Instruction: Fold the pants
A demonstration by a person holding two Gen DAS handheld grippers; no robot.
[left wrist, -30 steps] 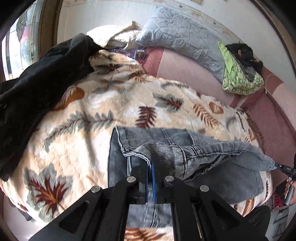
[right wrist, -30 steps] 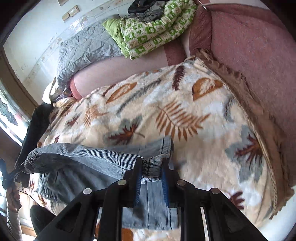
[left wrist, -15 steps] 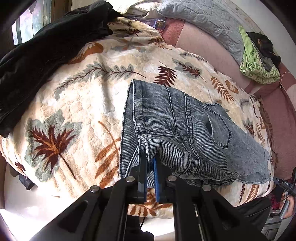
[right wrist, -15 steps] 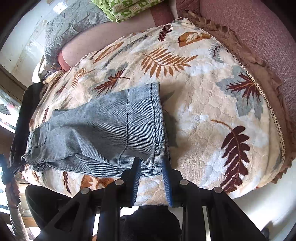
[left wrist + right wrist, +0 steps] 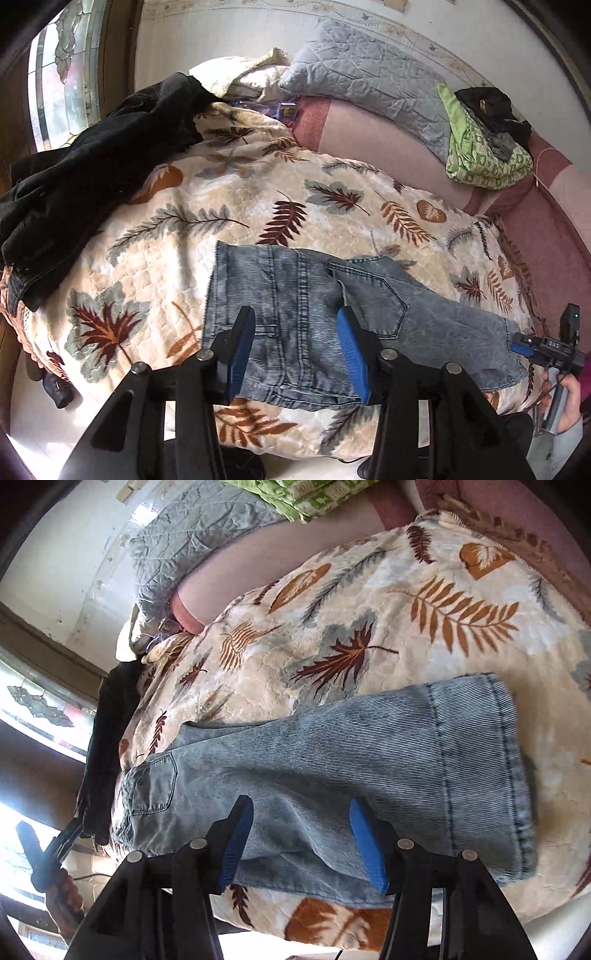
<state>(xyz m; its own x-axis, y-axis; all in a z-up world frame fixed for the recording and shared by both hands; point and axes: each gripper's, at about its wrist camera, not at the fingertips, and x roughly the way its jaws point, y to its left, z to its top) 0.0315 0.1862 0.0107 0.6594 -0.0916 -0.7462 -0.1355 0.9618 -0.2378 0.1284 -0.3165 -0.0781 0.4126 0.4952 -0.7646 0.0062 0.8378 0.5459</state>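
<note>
At the far left, a black jacket (image 5: 85, 162) is lying in a heap by the window, and next to it the big leaf blanket (image 5: 155, 236) is covering the bed. Our left gripper (image 5: 297, 347) is hanging over the waist end of the blue jeans (image 5: 306, 314). A moment ago its fingers were pinching the waistband; now its jaws are opening wide, with nothing pressed between them, only jeans lying below. Going right, we are seeing the back pocket (image 5: 373, 295) facing up, and then the leg running off toward the right side of the bed. Our right gripper (image 5: 301, 843) is hanging over the leg, near the hem (image 5: 513, 775). It was pinching the hem edge a moment ago, and now its jaws are opening too, with no cloth caught in them. So we are letting go at both ends. The jeans were hanging in the air before, and now they are lying flat on the blanket, near the front edge of the bed. We think this means one fold is done, with one leg lying on top of the other. The jeans are making one long strip. The long way is going across the bed, side to side, with the waist pointing left toward the jacket and the hem pointing right. We are guessing the next fold is going to bring the hem over to the waist.
</note>
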